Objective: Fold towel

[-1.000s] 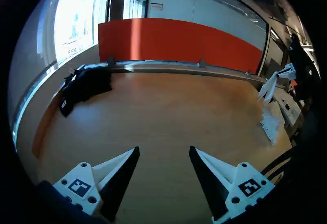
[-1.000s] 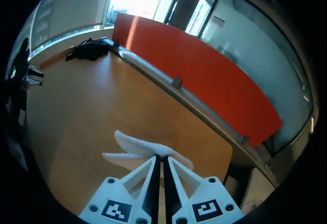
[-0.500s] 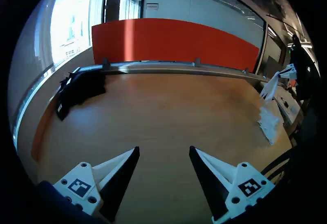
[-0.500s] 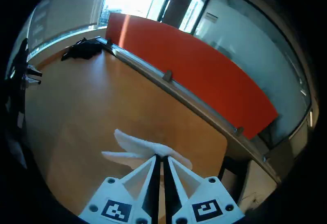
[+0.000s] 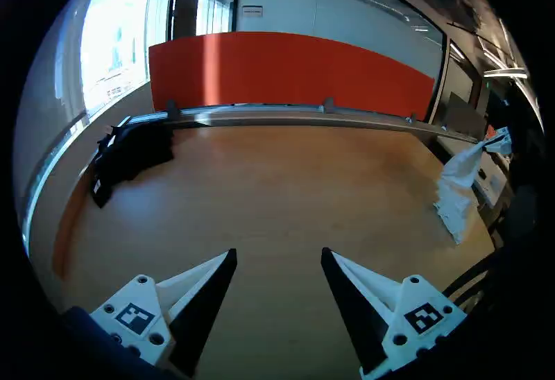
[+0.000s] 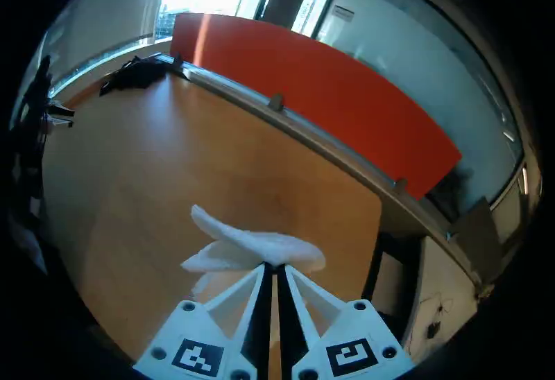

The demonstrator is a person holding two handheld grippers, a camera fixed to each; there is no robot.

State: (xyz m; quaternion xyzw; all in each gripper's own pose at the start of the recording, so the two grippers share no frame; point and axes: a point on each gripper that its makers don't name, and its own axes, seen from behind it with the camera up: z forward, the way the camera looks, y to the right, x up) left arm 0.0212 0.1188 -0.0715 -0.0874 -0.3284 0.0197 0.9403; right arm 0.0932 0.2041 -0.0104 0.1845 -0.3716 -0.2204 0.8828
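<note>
The left hand-held gripper sat at the bottom of the left gripper view with its two fingers spread wide and nothing between them. Each finger carried a square black-and-white marker with no readable writing. The right hand-held gripper, at the bottom centre of the right gripper view, had its fingers almost together, pinching a bunched white towel that fanned out just past the tips, above the wooden counter.

In the left gripper view the towel hung crumpled at the right edge of the frame. Its top ran into something blurred that could not be made out.

Beyond, the counter ended at a metal rail and an orange panel. A black cloth lay in the middle left, with a small white tag too small to read. A sign at the upper centre was also illegible.
</note>
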